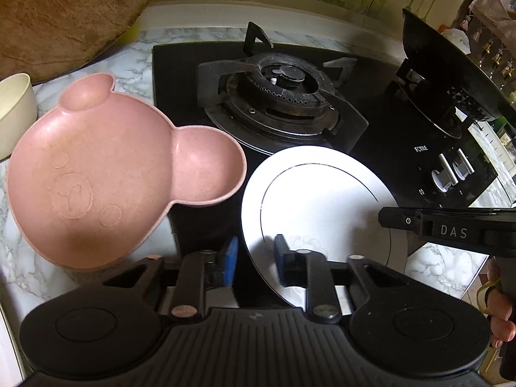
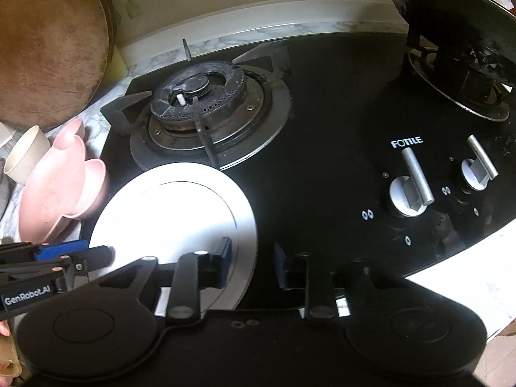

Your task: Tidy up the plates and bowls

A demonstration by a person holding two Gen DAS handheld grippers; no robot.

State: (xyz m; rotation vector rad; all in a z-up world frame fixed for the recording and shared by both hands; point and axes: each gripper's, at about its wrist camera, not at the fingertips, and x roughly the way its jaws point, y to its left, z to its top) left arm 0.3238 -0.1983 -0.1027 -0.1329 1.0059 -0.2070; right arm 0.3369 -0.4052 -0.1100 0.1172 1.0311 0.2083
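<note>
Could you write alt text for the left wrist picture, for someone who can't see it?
A hand-held gripper straddles the near left rim of a white plate lying on a black gas hob. A pink bear-shaped dish sits to the left on the marble counter, with a second hand-held gripper reaching in from the right.

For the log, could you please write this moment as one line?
left tool: gripping white plate | right tool: gripping opposite rim

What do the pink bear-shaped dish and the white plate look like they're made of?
The pink bear-shaped dish looks like matte plastic, perhaps a wheat-straw blend: faintly speckled, dull surface with a moulded face pressed into it. The white plate looks like glazed ceramic, possibly melamine: smooth, bright glare and a thin dark ring line.
</note>
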